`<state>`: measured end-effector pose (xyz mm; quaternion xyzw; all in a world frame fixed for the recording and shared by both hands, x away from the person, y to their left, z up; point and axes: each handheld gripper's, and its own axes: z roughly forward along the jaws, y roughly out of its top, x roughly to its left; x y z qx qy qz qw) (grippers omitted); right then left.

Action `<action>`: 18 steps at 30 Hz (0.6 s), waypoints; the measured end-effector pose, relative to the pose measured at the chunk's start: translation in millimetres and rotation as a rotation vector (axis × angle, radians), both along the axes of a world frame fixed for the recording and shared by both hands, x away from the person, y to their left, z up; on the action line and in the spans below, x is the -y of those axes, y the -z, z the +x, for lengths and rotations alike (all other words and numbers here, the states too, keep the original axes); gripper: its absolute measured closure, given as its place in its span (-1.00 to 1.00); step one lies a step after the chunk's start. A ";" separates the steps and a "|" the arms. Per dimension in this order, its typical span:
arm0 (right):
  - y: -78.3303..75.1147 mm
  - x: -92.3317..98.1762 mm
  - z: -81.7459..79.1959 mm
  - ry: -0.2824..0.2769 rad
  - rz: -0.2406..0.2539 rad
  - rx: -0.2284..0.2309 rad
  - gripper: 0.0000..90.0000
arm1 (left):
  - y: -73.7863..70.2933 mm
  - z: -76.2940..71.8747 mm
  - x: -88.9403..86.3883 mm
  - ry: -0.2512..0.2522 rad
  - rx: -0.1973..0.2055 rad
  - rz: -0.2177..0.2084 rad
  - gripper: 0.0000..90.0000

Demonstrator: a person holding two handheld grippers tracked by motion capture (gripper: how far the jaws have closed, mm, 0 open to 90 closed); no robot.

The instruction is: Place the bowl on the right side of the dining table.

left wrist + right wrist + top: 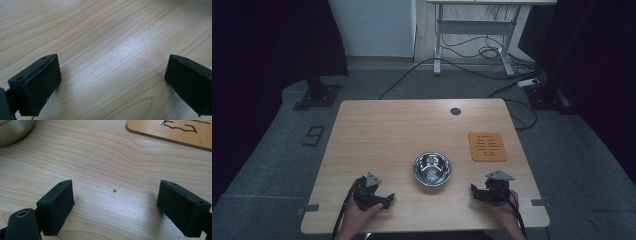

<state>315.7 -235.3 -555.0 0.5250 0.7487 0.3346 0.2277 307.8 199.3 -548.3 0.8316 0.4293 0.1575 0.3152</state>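
Resting at the near edge of the counter (377, 125), the left gripper (384, 199) and the right gripper (476, 191) are held one in each hand, and nothing is gripped by either. In the left gripper view its fingers (37, 85) are spread wide over bare wood. In the right gripper view the fingers (56, 206) are likewise spread wide, with bare wood and a small dark speck (114, 190) seen between them. Just beyond and between the two grippers, the steel bowl (432, 168) is set upright on the counter, apart from both. Being round, it offers no long axis. It is judged about equally near to either hand, lying inward and slightly ahead of each. Farther off to the right, the orange mat (487, 146) is laid flat, nearer the right gripper. A dark round hole (455, 111) is seen by the far edge.
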 end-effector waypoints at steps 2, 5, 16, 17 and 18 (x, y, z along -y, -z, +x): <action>-0.1 -0.1 0.2 0.000 -0.001 0.000 -0.71 | 0.0 0.1 0.0 0.000 0.000 0.000 -1.00; 0.1 -0.6 0.6 0.003 0.001 -0.001 -0.71 | 0.0 0.0 0.0 0.000 0.000 0.001 -1.00; -0.2 -3.5 0.9 0.043 0.003 0.003 -0.67 | 0.0 0.4 0.3 -0.001 -0.001 0.002 -1.00; -0.2 -3.8 1.2 0.043 0.003 0.003 -0.66 | 0.0 0.5 0.4 0.000 -0.001 0.002 -1.00; -0.2 -4.0 1.6 0.042 0.002 0.004 -0.65 | -0.1 0.6 0.4 0.000 -0.001 0.002 -1.00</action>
